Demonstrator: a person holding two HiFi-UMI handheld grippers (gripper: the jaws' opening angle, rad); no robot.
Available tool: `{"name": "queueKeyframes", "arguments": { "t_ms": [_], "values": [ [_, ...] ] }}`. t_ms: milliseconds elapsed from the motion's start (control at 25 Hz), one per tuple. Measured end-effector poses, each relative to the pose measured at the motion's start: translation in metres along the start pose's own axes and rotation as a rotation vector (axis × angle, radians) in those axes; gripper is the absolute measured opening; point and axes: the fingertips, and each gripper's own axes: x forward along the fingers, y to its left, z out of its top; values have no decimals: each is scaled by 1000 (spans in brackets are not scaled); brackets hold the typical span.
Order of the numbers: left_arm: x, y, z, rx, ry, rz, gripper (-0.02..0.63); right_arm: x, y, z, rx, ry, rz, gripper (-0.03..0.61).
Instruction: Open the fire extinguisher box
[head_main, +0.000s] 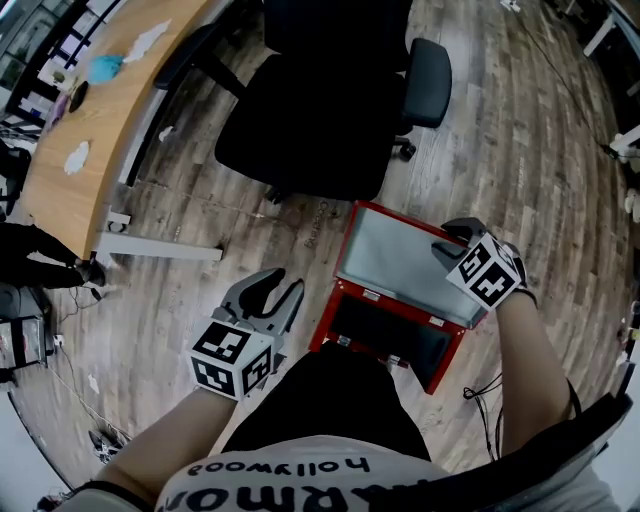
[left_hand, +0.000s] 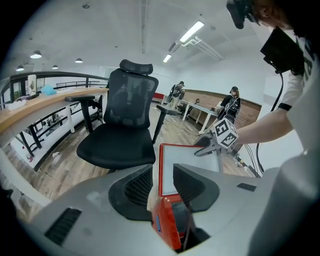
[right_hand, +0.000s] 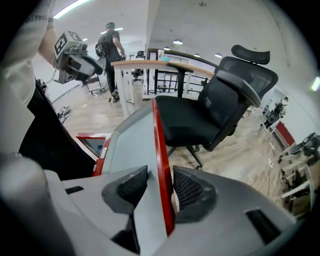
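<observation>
The red fire extinguisher box (head_main: 330, 322) stands on the wooden floor in front of my knees, its dark inside showing. Its lid (head_main: 400, 255), a grey panel in a red frame, is swung up and back. My right gripper (head_main: 447, 240) is at the lid's far right corner. In the right gripper view the lid's red rim (right_hand: 159, 135) runs between the jaws of my right gripper (right_hand: 161, 187); the right pad lies against it, the left pad stands slightly off the panel. My left gripper (head_main: 265, 290) (left_hand: 162, 182) hangs open and empty just left of the box (left_hand: 167, 225).
A black office chair (head_main: 320, 100) stands just beyond the box. A curved wooden desk (head_main: 110, 120) runs along the left. A black cable (head_main: 490, 385) lies on the floor at the right. People (left_hand: 232, 102) stand at desks far off.
</observation>
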Motion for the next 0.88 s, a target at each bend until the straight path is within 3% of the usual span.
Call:
{"name": "queueKeyframes", "arguments": {
  "t_ms": [120,280,400,600,720,760,800,880],
  "values": [
    [-3,-2,1,-4,-12,5,130,0,3,0,-6,-11,-27,210],
    [-13,-4,-3,-3,-11,15,130,-1,6,-2,-45,-13,-68,229],
    [-20,-3,-4,-10,-19,33,130,-9,4,4,-11,-63,-105,232],
    [-30,-9,-3,8,-49,46,130,-52,-5,25,172,-268,-205,230],
    [-36,-24,2,-42,-98,7,130,-95,10,42,342,-443,-142,228],
    [-38,-32,6,-59,-122,-18,130,-110,19,46,399,-494,-106,209],
    [-40,-41,11,-66,-147,-44,130,-124,27,49,442,-533,-80,129],
    [-45,-60,21,-35,-182,-88,130,-151,45,55,471,-571,-54,44]
  ]
}}
